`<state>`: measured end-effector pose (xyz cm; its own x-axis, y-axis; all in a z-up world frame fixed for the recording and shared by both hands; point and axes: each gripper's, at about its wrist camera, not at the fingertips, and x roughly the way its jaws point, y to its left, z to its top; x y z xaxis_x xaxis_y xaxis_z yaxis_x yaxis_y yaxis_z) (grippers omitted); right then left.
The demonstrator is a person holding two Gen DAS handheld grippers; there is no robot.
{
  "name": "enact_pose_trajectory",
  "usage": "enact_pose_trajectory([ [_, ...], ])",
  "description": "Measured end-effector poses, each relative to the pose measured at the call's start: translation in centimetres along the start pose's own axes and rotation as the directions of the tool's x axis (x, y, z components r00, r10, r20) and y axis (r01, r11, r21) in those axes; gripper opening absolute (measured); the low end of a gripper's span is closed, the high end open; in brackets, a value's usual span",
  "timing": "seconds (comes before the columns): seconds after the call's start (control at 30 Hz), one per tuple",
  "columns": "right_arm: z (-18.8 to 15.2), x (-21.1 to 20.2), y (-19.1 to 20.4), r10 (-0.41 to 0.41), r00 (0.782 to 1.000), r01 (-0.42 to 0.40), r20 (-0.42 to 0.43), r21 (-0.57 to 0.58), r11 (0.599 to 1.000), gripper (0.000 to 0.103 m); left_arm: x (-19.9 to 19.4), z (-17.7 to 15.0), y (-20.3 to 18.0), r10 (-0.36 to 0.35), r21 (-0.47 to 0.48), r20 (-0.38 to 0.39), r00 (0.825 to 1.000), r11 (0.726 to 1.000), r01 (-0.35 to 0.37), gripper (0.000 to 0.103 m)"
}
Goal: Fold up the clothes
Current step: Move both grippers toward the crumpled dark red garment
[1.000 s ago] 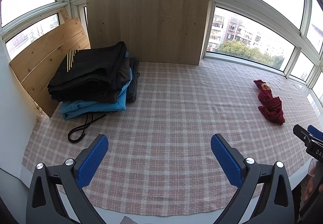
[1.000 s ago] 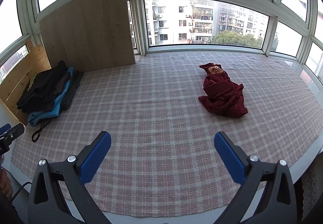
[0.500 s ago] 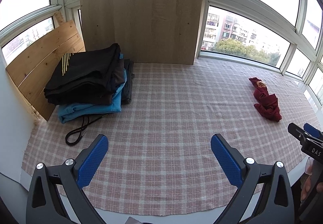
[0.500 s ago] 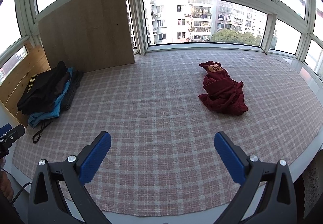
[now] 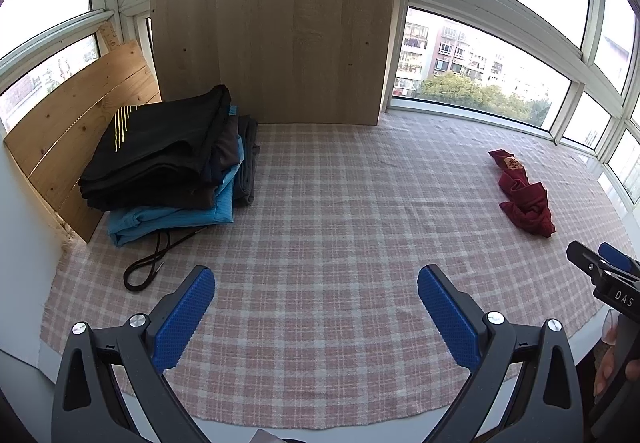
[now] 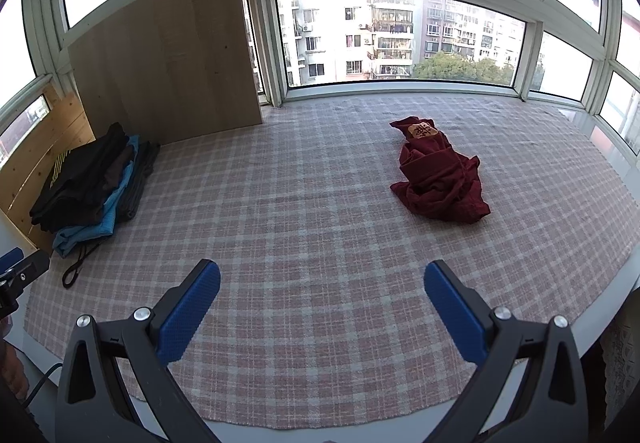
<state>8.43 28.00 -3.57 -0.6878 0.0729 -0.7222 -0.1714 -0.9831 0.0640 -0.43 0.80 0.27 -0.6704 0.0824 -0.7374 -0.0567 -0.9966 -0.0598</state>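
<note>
On plaid cloth (image 6: 320, 203): crumpled red garment (image 6: 438, 179), folded stack (image 5: 168, 159).

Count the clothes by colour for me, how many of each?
Black, top of the pile: 1
Brown, under it: 1
Blue: 1
Dark grey, at the pile's side: 1
Dark red, crumpled by itself: 1
Total: 5 that show; more layers may hide in the pile.

A curved bay of white-framed windows (image 6: 400, 35) lets in bright daylight, with apartment blocks (image 6: 360, 39) and trees outside. Two wooden boards (image 5: 272, 39) lean against the glass above a pink checked cloth (image 5: 340, 223).
</note>
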Motion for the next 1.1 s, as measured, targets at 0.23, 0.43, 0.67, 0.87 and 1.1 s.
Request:
enact_pose_trajectory([
  [0.23,-0.1,0.0,-0.3,-0.015,1.000,0.015,-0.004,0.006,1.000,0.103,0.4,0.0,-0.5,-0.013,0.013,-0.006,1.000,1.000,0.013,0.102],
  [0.43,0.1,0.0,-0.7,-0.025,1.000,0.025,-0.005,0.019,1.000,0.103,0.6,0.3,-1.0,-0.025,0.024,-0.011,1.000,0.999,0.025,0.102],
  [0.67,0.0,0.0,-1.3,-0.064,0.998,0.064,-0.013,0.026,0.998,0.103,1.2,0.8,-2.0,-0.057,0.050,-0.017,0.998,0.997,0.058,0.102],
  [0.87,0.1,-0.1,-3.0,-0.110,0.994,0.111,-0.028,0.039,0.993,0.103,2.1,1.5,-3.7,-0.098,0.068,-0.026,0.995,0.993,0.100,0.102],
  [1.1,0.7,0.0,-5.5,-0.152,0.988,0.154,-0.041,0.056,0.987,0.103,3.1,2.4,-7.1,-0.130,0.111,-0.034,0.991,0.985,0.133,0.102],
])
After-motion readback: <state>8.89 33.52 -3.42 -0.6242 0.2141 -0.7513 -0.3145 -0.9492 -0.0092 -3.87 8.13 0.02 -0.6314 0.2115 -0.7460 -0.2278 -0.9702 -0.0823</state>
